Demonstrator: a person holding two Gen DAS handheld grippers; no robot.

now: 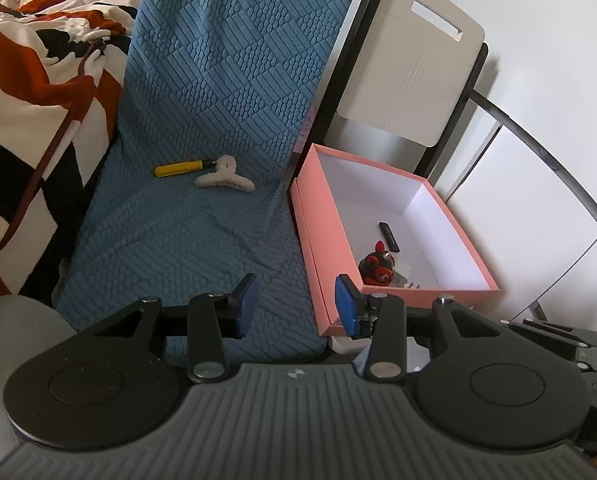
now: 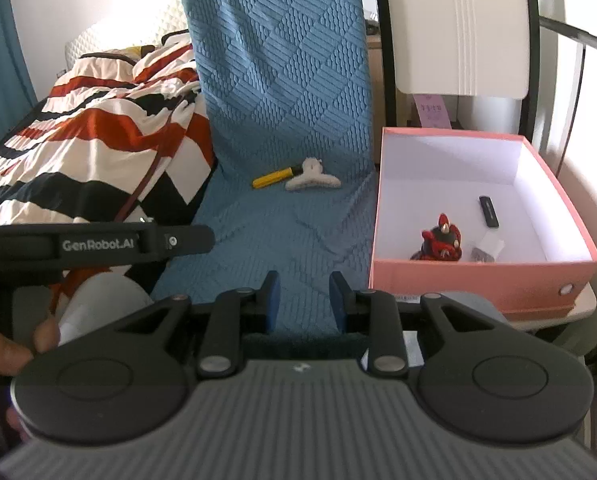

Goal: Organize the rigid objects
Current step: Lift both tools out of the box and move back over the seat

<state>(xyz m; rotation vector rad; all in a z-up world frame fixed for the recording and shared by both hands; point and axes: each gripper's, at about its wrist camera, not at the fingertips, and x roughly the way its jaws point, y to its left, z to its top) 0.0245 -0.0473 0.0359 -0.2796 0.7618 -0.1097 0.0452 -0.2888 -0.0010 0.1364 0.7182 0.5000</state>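
Observation:
A yellow-handled screwdriver [image 1: 180, 168] [image 2: 272, 178] and a fuzzy white hair claw [image 1: 224, 178] [image 2: 312, 178] lie side by side at the back of a blue textured seat [image 1: 194, 232] [image 2: 282, 224]. To their right an open pink box [image 1: 310, 236] [image 2: 478, 278] holds a red and black figurine [image 1: 378, 266] [image 2: 440, 240], a black stick [image 1: 389, 237] [image 2: 489, 211] and a small grey-white item [image 2: 488, 250]. My left gripper [image 1: 296, 306] is open and empty above the seat's front, by the box corner. My right gripper [image 2: 304, 300] is open and empty above the seat's front edge.
A striped red, white and black blanket [image 1: 38, 80] [image 2: 90, 136] lies on the bed to the left. A white folding chair back [image 1: 410, 60] [image 2: 458, 28] stands behind the box. The left gripper's body [image 2: 98, 242] shows at the left of the right wrist view.

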